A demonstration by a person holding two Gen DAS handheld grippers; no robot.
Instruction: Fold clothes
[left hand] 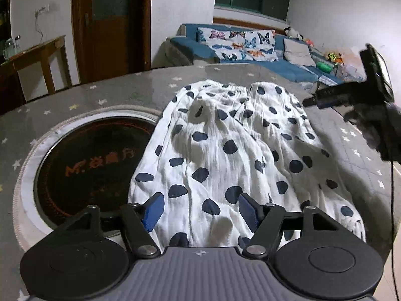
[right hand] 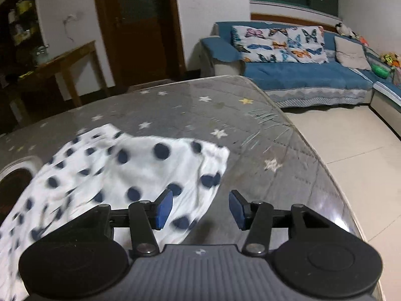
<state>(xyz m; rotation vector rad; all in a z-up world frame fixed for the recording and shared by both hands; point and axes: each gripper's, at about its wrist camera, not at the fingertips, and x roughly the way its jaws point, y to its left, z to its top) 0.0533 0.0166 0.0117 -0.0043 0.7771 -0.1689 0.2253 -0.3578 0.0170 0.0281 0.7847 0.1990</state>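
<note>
From the left wrist, the left gripper (left hand: 201, 209) hangs with fingers apart over the near end of the dotted garment (left hand: 225, 155), which lies along the tabletop (left hand: 105, 92) beside a round dark inset (left hand: 92, 168); the right gripper (left hand: 351, 97) shows at the right edge. From the right wrist, the right gripper (right hand: 201, 209) is spread wide and empty over the garment's right edge (right hand: 130, 173), and only this view shows the tabletop's far right corner (right hand: 260, 105).

Crinkled matt cotton-like cloth, the polka-dot garment (left hand: 225, 150); beneath it, glossy clear film over quilted grey table cover (right hand: 250, 125).
</note>
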